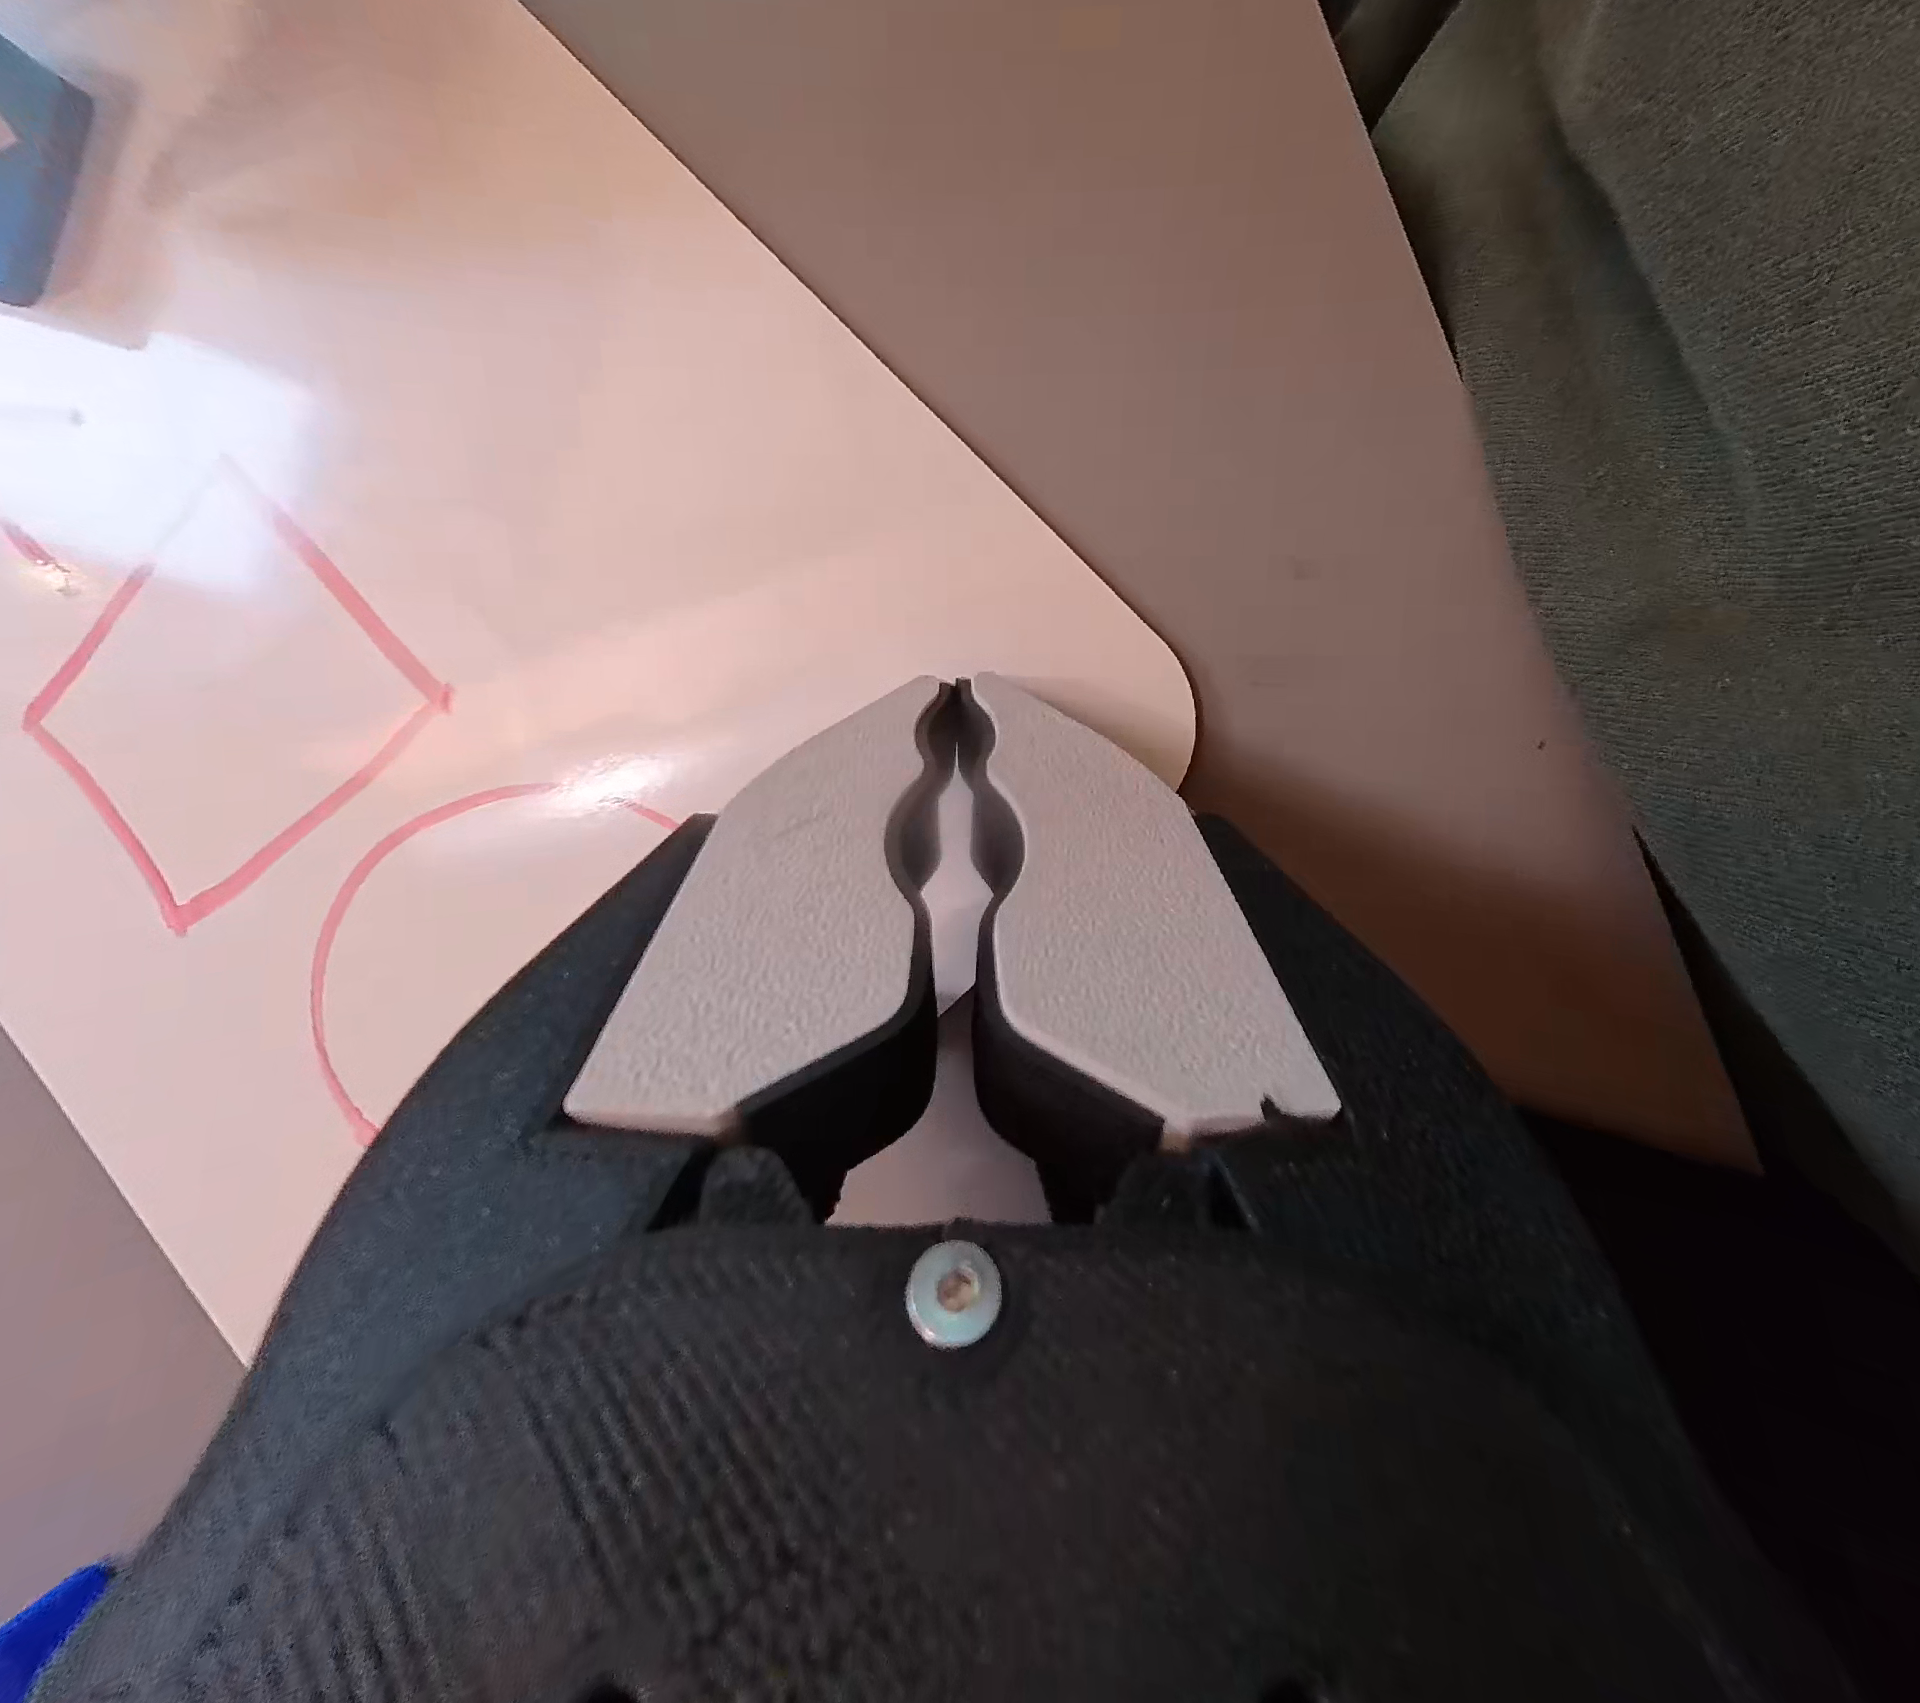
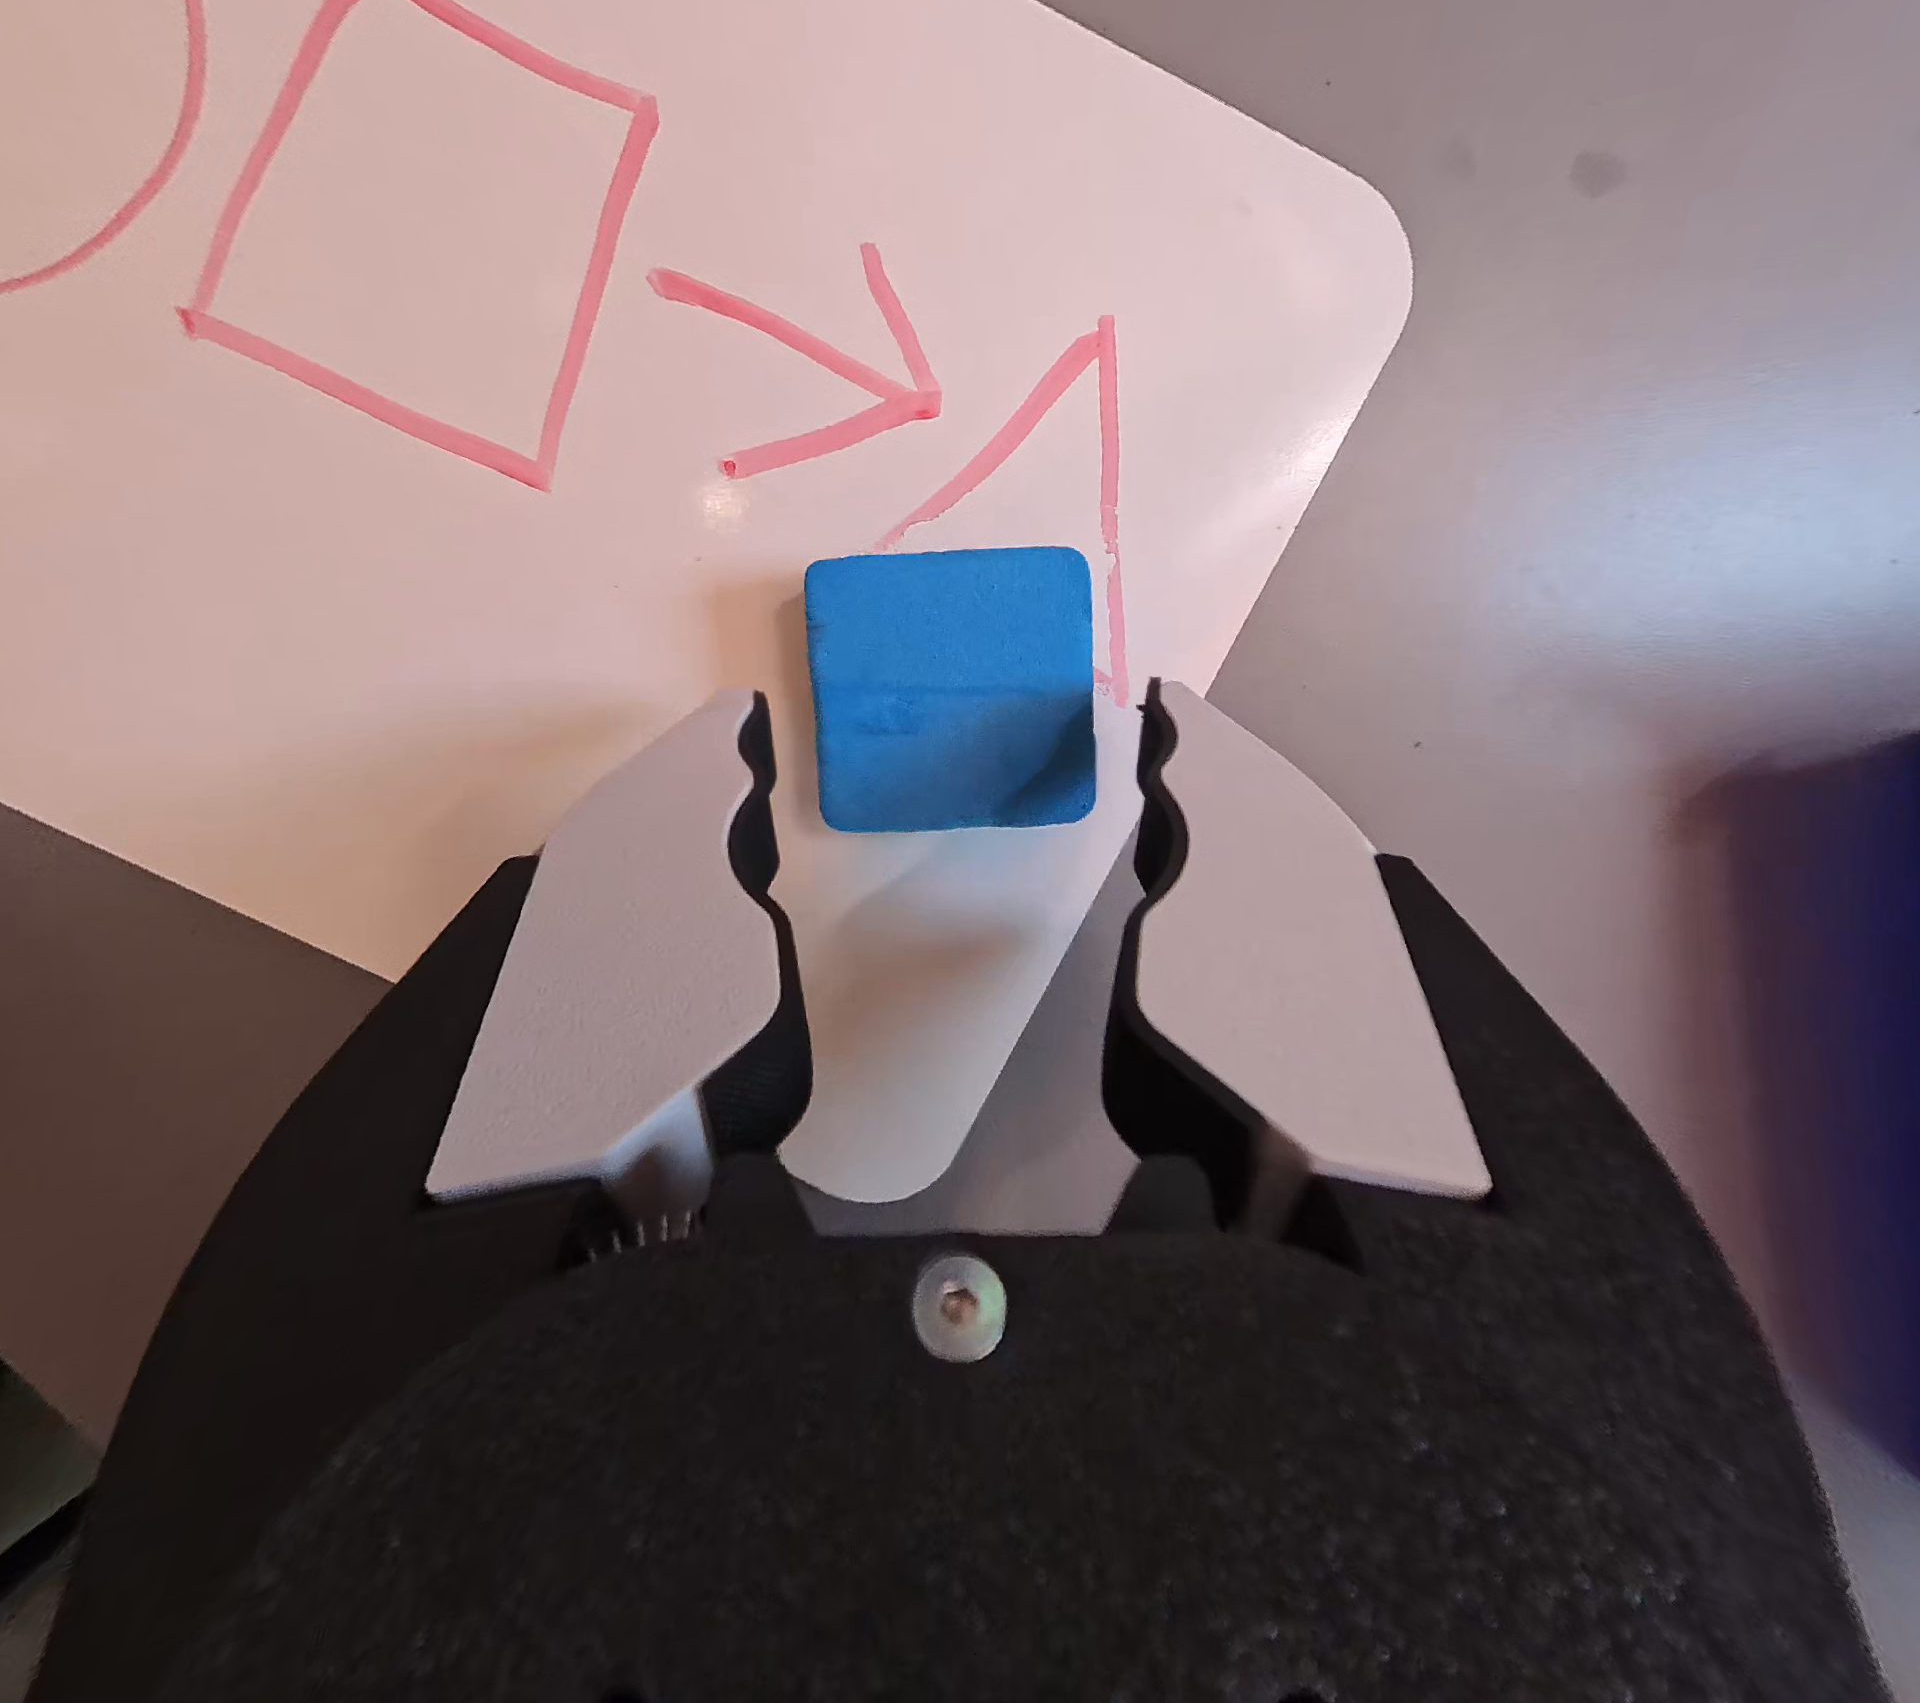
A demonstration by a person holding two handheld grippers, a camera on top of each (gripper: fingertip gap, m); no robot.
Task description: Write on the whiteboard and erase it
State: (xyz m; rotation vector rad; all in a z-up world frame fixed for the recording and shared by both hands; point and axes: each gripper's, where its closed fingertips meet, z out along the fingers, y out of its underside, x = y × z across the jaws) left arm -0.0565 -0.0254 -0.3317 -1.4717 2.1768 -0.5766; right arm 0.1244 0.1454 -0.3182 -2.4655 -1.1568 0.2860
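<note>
Small blue square foam eraser [image 2: 951, 687] on glossy white whiteboard [image 2: 416, 635]: likely light, squashy; grip opposite side edges | right gripper [image 2: 951, 718] jaws apart, straddling it | left gripper [image 1: 958, 689] jaws together, empty

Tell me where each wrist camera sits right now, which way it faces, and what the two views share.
Left wrist view: on the left gripper, jaws shut and empty, looking down over a corner of the whiteboard; a grey-green garment is at right.
Right wrist view: on the right gripper, jaws open around the blue eraser lying on the board.
Shared: the whiteboard, its pink square and circle.
</note>
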